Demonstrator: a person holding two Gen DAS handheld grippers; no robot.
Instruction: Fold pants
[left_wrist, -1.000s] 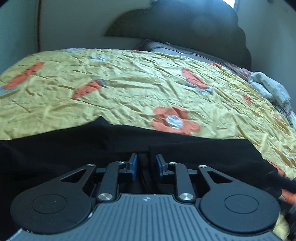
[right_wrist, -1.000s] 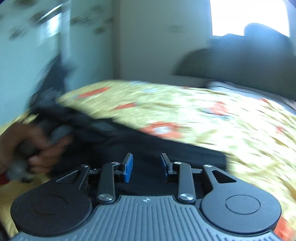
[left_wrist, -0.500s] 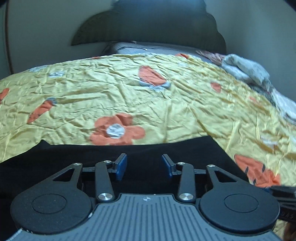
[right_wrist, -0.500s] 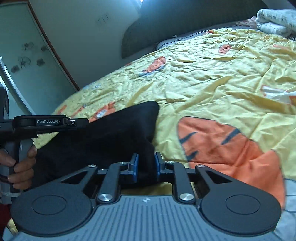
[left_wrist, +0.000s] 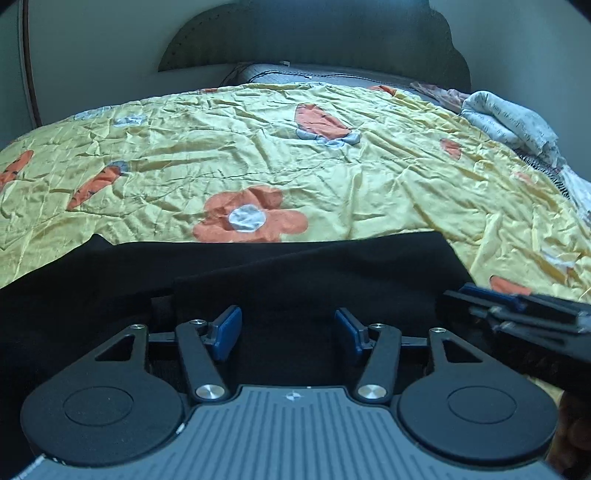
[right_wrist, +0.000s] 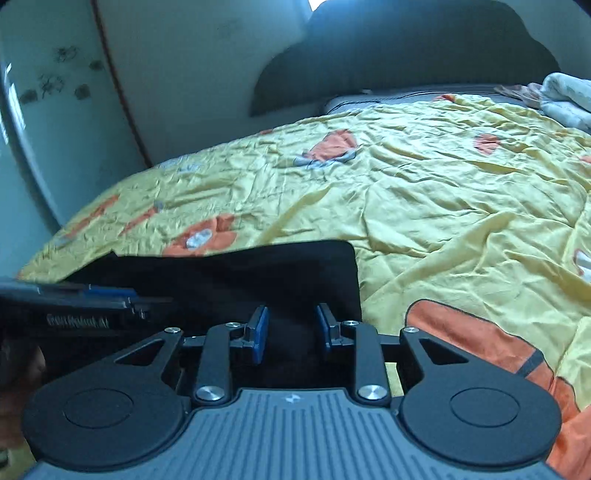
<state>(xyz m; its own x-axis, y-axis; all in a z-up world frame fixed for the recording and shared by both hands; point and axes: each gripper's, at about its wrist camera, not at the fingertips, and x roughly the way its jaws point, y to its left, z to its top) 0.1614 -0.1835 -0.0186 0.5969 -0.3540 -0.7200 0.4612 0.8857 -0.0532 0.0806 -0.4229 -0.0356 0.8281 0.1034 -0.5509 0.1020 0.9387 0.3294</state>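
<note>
The black pants (left_wrist: 332, 273) lie folded on the yellow flowered bedspread (left_wrist: 369, 162), with a square corner at their far right. My left gripper (left_wrist: 288, 330) hovers over the near part of the pants, its jaws opening, and its blue pads stand wide apart from the cloth. In the right wrist view the pants (right_wrist: 258, 273) end just right of my right gripper (right_wrist: 291, 328). Its jaws are opening too, with black cloth lying under the gap and the pads off it. Each gripper shows at the edge of the other's view.
A dark scalloped headboard (left_wrist: 314, 37) and a grey pillow (left_wrist: 314, 75) stand at the far end of the bed. A crumpled white blanket (left_wrist: 509, 118) lies at the far right. A pale wall with a curved brown line (right_wrist: 122, 99) runs along the left side.
Both grippers let go of the black cloth and their jaws spread. The right one had pinched the pants' edge half a second ago. The pants now lie flat on the bedspread.
</note>
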